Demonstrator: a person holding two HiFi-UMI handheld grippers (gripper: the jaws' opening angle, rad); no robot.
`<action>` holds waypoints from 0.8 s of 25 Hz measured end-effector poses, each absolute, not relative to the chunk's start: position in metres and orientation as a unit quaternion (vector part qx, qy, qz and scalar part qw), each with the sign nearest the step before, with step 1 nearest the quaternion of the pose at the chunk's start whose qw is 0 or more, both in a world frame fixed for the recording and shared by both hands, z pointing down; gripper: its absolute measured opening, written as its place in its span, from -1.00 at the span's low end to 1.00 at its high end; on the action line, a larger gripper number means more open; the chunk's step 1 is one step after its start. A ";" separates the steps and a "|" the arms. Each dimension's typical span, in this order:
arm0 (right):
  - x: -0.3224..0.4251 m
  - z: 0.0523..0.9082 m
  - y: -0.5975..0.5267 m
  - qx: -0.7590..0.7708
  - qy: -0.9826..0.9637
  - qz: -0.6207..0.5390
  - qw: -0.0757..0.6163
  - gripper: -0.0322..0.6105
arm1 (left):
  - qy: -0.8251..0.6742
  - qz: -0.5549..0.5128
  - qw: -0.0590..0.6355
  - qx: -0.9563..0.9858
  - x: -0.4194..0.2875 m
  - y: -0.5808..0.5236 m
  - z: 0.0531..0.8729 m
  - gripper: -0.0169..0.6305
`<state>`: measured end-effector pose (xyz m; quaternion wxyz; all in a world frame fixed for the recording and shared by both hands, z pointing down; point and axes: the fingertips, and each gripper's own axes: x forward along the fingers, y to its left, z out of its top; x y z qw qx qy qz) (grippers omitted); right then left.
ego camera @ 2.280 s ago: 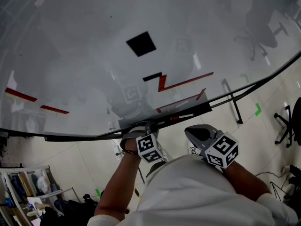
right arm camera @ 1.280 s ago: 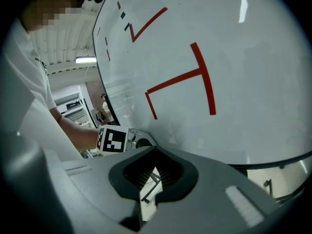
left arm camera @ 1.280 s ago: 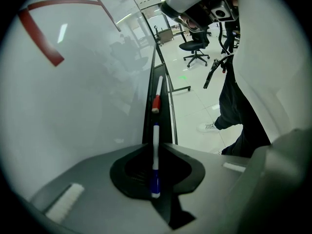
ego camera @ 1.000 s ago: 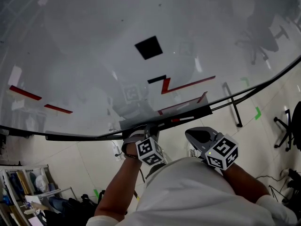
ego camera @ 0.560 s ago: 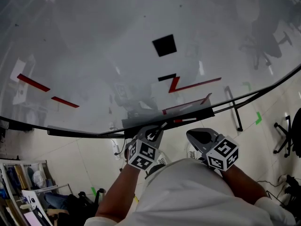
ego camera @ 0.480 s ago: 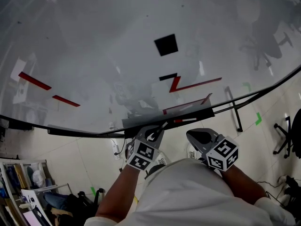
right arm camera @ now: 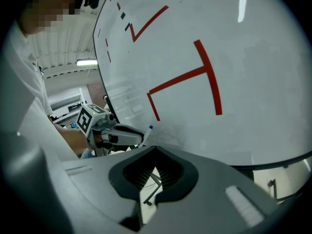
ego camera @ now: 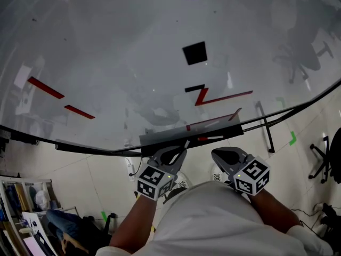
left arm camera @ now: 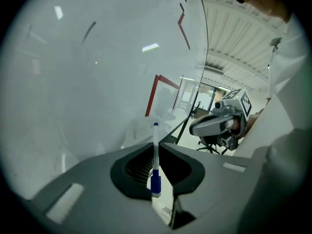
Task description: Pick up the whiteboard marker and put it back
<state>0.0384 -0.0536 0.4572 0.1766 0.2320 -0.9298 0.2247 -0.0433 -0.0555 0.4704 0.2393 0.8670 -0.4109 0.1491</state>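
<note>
Left gripper: the left gripper [ego camera: 173,152] is seen at the lower centre of the head view, held just under the dark ledge [ego camera: 192,135] along the board's bottom edge. In its own view [left arm camera: 157,147] the fingers are pinched on the marker.

Marker: a thin white-barrelled whiteboard marker [left arm camera: 155,155] with a blue cap is gripped between the left fingers. It is shown upright at the lower centre of the left gripper view, with the blue cap nearest the camera and the small blue far end pointed at the board. From the right gripper view its far end [right arm camera: 147,130] is seen just beside the board's lower part. Whether it touches the ledge cannot be told.

Right gripper: the right gripper [ego camera: 224,154] is held at the lower right of centre, near the left one and apart from it. In its own view [right arm camera: 155,152] the fingers are pressed together at the tips and nothing is held.

Board: a large glossy white whiteboard [ego camera: 133,63] fills the upper part of the head view. Red lines [ego camera: 45,88] and black squares [ego camera: 195,53] are marked on it.

Floor: a pale tiled floor [ego camera: 298,116] is seen at the right edge.
</note>
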 end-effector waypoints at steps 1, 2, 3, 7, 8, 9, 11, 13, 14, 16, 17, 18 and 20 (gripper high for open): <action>0.038 0.457 -0.054 0.232 -0.930 0.224 0.176 -0.89 | -0.412 0.139 0.241 0.868 -0.044 -0.055 0.466 -0.79; 0.037 0.457 -0.054 0.231 -0.930 0.224 0.176 -0.89 | -0.413 0.127 0.243 0.868 -0.045 -0.054 0.461 -0.79; 0.037 0.457 -0.054 0.230 -0.931 0.224 0.175 -0.89 | -0.414 0.115 0.245 0.869 -0.046 -0.053 0.456 -0.79; 0.036 0.457 -0.055 0.230 -0.931 0.224 0.175 -0.89 | -0.418 0.071 0.258 0.868 -0.052 -0.051 0.440 -0.79; 0.036 0.457 -0.055 0.229 -0.931 0.224 0.175 -0.89 | -0.418 0.067 0.260 0.868 -0.052 -0.050 0.438 -0.79; 0.035 0.457 -0.055 0.229 -0.931 0.224 0.175 -0.89 | -0.418 0.064 0.262 0.867 -0.052 -0.050 0.437 -0.79; 0.034 0.457 -0.055 0.227 -0.932 0.223 0.175 -0.89 | -0.419 0.063 0.265 0.866 -0.053 -0.049 0.437 -0.79; 0.032 0.456 -0.055 0.225 -0.933 0.222 0.175 -0.89 | -0.420 0.063 0.266 0.866 -0.053 -0.049 0.437 -0.79; 0.032 0.455 -0.056 0.224 -0.933 0.222 0.175 -0.89 | -0.419 0.063 0.266 0.866 -0.053 -0.049 0.436 -0.79; 0.032 0.455 -0.056 0.224 -0.933 0.221 0.175 -0.89 | -0.419 0.058 0.267 0.866 -0.052 -0.049 0.434 -0.79; 0.032 0.455 -0.056 0.224 -0.933 0.221 0.175 -0.89 | -0.419 0.051 0.267 0.866 -0.053 -0.048 0.431 -0.79; 0.031 0.454 -0.056 0.224 -0.933 0.220 0.175 -0.89 | -0.420 0.042 0.267 0.866 -0.053 -0.048 0.427 -0.79; 0.031 0.453 -0.057 0.224 -0.933 0.220 0.174 -0.89 | -0.425 0.023 0.264 0.865 -0.056 -0.046 0.419 -0.79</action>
